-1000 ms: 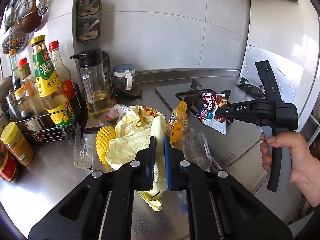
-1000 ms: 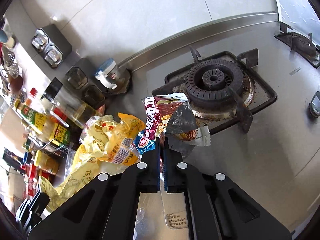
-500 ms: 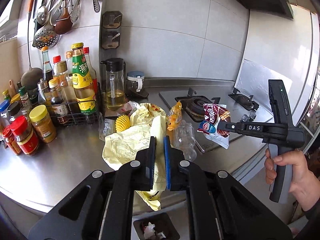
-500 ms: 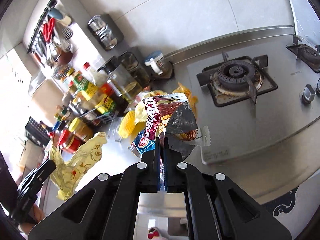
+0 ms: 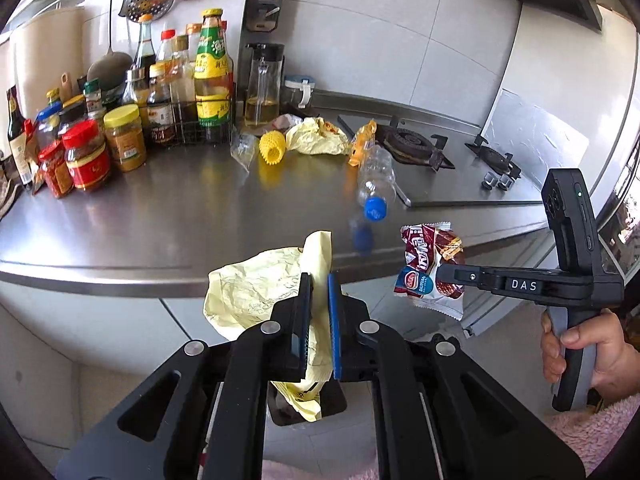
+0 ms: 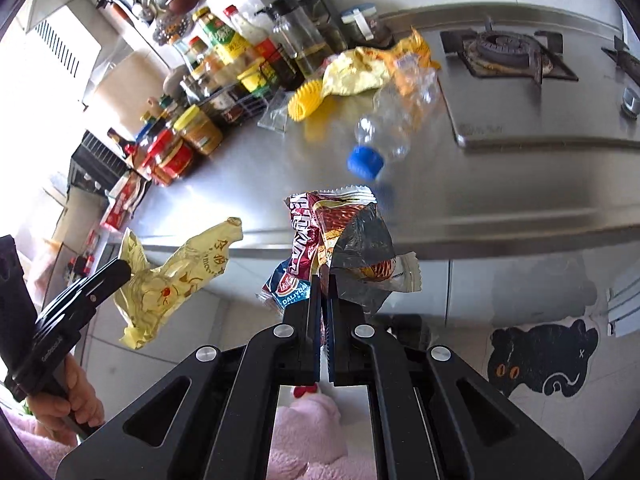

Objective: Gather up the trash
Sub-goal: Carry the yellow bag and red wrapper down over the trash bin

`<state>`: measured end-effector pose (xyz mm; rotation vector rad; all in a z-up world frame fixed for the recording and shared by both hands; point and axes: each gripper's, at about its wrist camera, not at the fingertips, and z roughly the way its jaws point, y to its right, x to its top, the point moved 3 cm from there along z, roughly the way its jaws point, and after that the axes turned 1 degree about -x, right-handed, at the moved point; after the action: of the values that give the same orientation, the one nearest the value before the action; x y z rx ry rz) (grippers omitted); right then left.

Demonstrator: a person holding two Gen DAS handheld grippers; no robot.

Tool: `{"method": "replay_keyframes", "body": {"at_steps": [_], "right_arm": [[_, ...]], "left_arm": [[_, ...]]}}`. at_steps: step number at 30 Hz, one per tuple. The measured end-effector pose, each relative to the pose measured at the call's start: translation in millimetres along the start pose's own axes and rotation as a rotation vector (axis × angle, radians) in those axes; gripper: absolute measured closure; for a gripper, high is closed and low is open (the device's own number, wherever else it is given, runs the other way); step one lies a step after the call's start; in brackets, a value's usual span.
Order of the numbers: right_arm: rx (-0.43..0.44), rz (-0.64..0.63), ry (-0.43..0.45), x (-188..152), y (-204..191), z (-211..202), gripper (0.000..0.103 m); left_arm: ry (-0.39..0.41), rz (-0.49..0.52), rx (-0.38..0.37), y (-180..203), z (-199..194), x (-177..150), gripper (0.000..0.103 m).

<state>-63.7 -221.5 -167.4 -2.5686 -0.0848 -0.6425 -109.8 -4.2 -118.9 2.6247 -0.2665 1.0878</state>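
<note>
While both claws hang out past the bench edge, each one is clenched on trash: the left claw grips a crumpled yellow bag, and the right claw pinches a red-brown snack wrapper w/ a dark foil piece beside it. Below the left claw a small dark bin shows on the floor, partly hidden by the bag, so I judge the step in hand is carrying to the bin, approx. halfway thru the task. More trash waits on the bench: a clear bottle w/ blue cap lying on its side, another yellow bag, an orange packet, a yellow mesh sleeve. Next move, I think: bring each claw right over the bin opening, then let go one by one; the light wrappers may drift or cling to the pads.
</note>
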Motion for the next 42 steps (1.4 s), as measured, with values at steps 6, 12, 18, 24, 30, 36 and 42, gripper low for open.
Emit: {"method": "replay_keyframes", "body": {"at_steps": [6,12,18,24,30,36,42], "right_arm": [[-0.027,0.003,-0.125,-40,8,39,0.099],[-0.074,0.004,-0.208,-59,23,89,0.099],[-0.113,0.026,-0.266,-79,44,149,0.099],[-0.160,0.083,-0.325,-99,72,215,0.099],[-0.173,0.196,-0.385,-114,95,265,0.099],[-0.199,0.279,-0.430,-125,111,298,0.099],[-0.206,0.325,-0.441,-126,118,316,0.099]], "left_arm": [[-0.121,-0.075,-0.014,-11,28,-46,0.096],[-0.199,-0.089,0.007,-25,75,-82,0.096],[-0.281,-0.123,-0.005,-41,138,-120,0.096],[-0.374,-0.095,-0.011,-52,201,-159,0.096],[-0.460,-0.120,-0.031,-60,250,-187,0.096],[-0.560,-0.172,-0.044,-66,290,-218,0.096],[-0.612,-0.209,-0.056,-66,308,-235,0.096]]}}
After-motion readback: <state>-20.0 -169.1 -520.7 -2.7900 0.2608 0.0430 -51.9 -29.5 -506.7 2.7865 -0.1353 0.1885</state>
